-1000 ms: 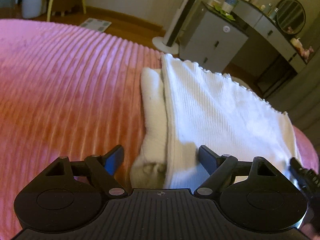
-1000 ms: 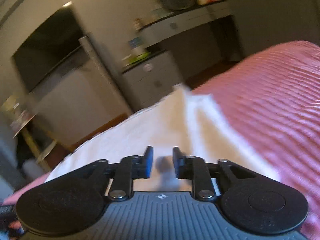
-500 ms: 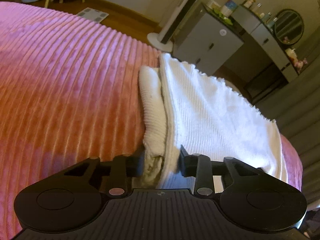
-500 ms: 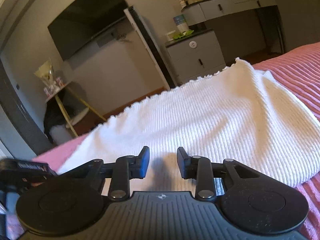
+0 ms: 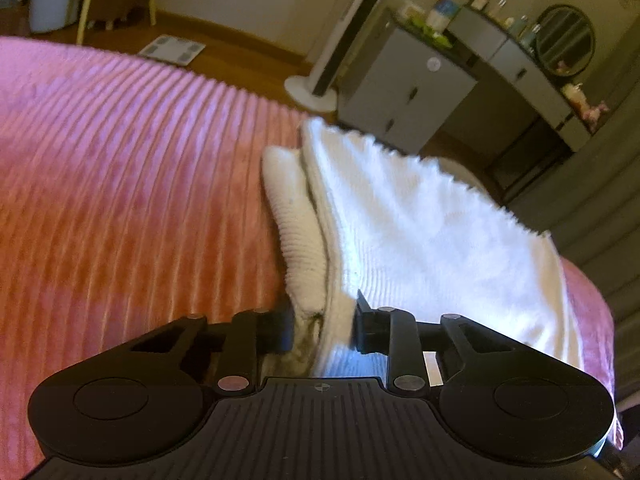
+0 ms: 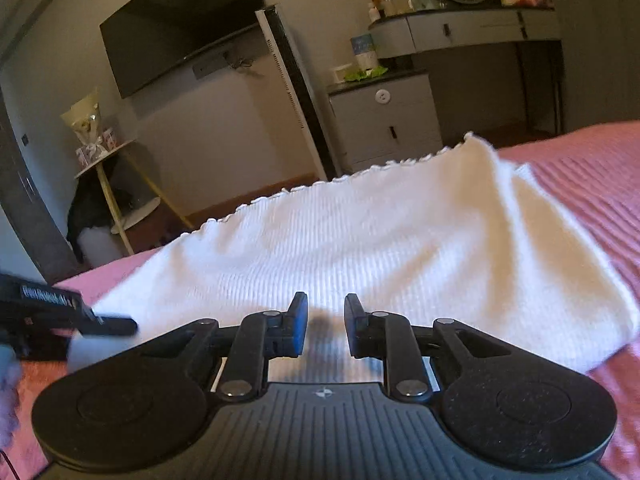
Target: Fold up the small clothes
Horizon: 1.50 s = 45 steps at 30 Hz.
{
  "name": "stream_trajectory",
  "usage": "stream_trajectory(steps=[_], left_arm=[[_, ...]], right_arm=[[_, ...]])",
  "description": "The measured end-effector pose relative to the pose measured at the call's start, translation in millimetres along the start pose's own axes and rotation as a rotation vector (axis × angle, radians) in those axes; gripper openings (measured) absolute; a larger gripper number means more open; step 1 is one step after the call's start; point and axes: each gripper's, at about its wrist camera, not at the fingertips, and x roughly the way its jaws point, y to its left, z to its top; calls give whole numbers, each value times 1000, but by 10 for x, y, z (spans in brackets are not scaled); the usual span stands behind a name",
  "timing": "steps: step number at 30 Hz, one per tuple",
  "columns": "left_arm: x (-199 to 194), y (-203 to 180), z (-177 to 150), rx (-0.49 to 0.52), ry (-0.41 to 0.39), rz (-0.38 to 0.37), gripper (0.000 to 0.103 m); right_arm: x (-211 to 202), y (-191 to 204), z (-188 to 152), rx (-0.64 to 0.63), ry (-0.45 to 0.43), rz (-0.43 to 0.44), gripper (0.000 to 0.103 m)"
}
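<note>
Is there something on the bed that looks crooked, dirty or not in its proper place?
A little. The white ribbed garment lies on the pink bedspread with a sleeve-like roll sticking out beside its folded edge, not tucked in. Its end near the left gripper looks slightly soiled.

"What can be counted on the bed?"

"One white ribbed garment (image 5: 420,236) with a scalloped hem, lying on one pink ribbed blanket (image 5: 120,184). Two grippers: the left gripper (image 5: 324,328) and the right gripper (image 6: 326,326)."

"And beyond the bed?"

"One wall-mounted television (image 6: 180,28), one round mirror (image 5: 566,40), one grey two-drawer cabinet (image 6: 384,120), one white tower fan (image 6: 296,88), one bathroom scale (image 5: 172,50) on the floor."
</note>
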Motion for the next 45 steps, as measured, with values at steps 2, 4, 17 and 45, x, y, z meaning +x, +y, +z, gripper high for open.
stream_trajectory(steps=[2,4,17,45], left_arm=[[-68,-100,27,30,-16,4,28],[-130,-190,49,41,-33,-1,28],[-317,-1473,-47,363,-70,-3,26],[-49,-1526,-1142,465,-43,53,71]], right_arm=[[-65,33,1,5,17,21,19],[-73,134,-48,-38,49,33,19],[-500,-371,120,136,-47,-85,19],[-166,-1057,60,606,56,237,70]])
